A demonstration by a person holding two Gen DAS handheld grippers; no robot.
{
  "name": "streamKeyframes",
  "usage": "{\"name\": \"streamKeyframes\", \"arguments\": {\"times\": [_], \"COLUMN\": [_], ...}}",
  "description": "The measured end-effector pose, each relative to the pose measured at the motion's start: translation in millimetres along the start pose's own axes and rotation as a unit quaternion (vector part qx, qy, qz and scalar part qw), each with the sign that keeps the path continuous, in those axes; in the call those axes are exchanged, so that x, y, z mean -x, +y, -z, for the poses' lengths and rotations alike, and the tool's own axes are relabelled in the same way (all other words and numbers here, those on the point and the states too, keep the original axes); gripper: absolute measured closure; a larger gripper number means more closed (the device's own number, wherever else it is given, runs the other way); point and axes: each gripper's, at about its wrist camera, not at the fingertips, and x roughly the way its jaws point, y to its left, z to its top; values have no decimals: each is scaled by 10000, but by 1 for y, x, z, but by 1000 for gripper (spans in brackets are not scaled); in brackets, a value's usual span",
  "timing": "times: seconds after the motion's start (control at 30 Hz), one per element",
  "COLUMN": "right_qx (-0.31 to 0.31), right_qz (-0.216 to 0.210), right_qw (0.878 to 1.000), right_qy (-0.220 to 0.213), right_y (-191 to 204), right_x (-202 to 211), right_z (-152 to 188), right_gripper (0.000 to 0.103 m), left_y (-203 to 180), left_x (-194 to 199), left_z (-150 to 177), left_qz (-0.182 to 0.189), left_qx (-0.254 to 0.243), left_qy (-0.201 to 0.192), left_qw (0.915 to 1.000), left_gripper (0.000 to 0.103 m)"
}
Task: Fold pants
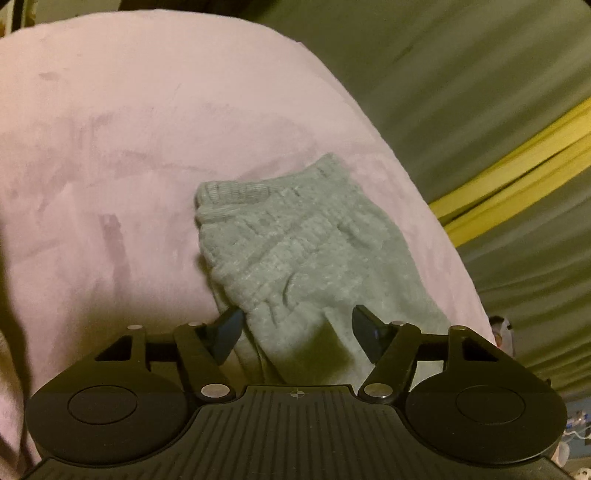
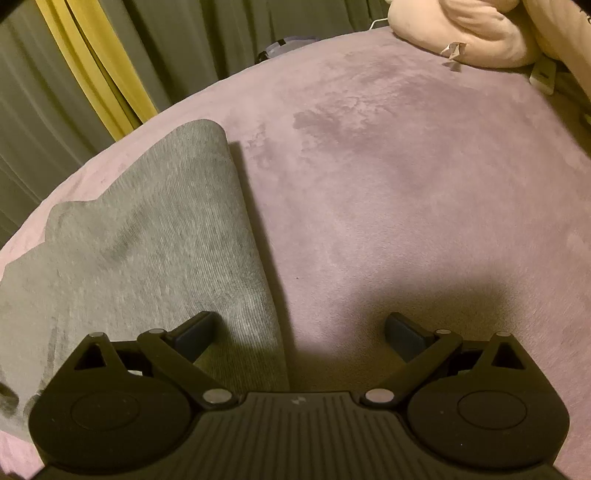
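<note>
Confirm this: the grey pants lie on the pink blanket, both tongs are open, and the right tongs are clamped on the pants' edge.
One part is wrong. The right tongs are not clamped; the right wrist view shows them open above the edge of the grey pants. The pants do lie on the pink blanket, and the left tongs are open too.

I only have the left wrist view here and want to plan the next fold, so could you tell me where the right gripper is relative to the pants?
Observer: The right gripper is open, its left finger over the grey pants, its right finger over bare pink bedspread.
Operator: Thank you. Is it holding any fabric?
Observer: No, nothing is pinched; the pants' straight folded edge runs away from between its fingers.
Operator: Is anything else lying on the bed on that side?
Observer: Yes, a pale pink plush pillow lies at the far edge.
</note>
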Motion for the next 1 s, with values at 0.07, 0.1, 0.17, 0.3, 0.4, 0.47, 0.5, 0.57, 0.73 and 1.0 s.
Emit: {"name": "streamKeyframes", "arguments": {"times": [0.07,0.1,0.17,0.3,0.4,0.47,0.5,0.57,0.73,1.0], "right_qx": [-10,-7,-6,-29,-36,-34,-36,-39,-60,-114], "right_qz": [-2,4,4,-14,-21,-16,-18,-17,-32,-73], "right_qw": [10000,10000,10000,10000,10000,10000,10000,10000,10000,9999], "right_qy": [-1,0,2,-3,-4,-4,-4,-6,-15,-20], "right_y": [0,0,1,0,0,0,0,-1,-1,-3], "right_x": [0,0,0,0,0,0,0,0,0,-1], "right_z": [0,0,0,0,0,0,0,0,1,0], "right_gripper": [4,4,4,4,4,4,4,4,4,4], "left_y": [3,5,8,12,9,3,2,-2,-2,-20], "left_x": [-6,-6,-14,-14,-5,5,8,13,16,37], "left_z": [0,1,0,-1,-2,-4,-5,-8,-6,12], "left_qz": [-14,-56,-170,-226,-297,-328,-288,-239,-453,-1686], "left_qx": [-74,-111,-76,21,-174,-424,-495,-619,-876,-1597], "left_qy": [17,34,150,2,-318,-512,-542,-610,-600,-1375], "left_qw": [10000,9999,9997,9997,9989,9972,9969,9959,9933,9629], "left_gripper": [38,41,49,64,77,79,80,81,77,30]}}
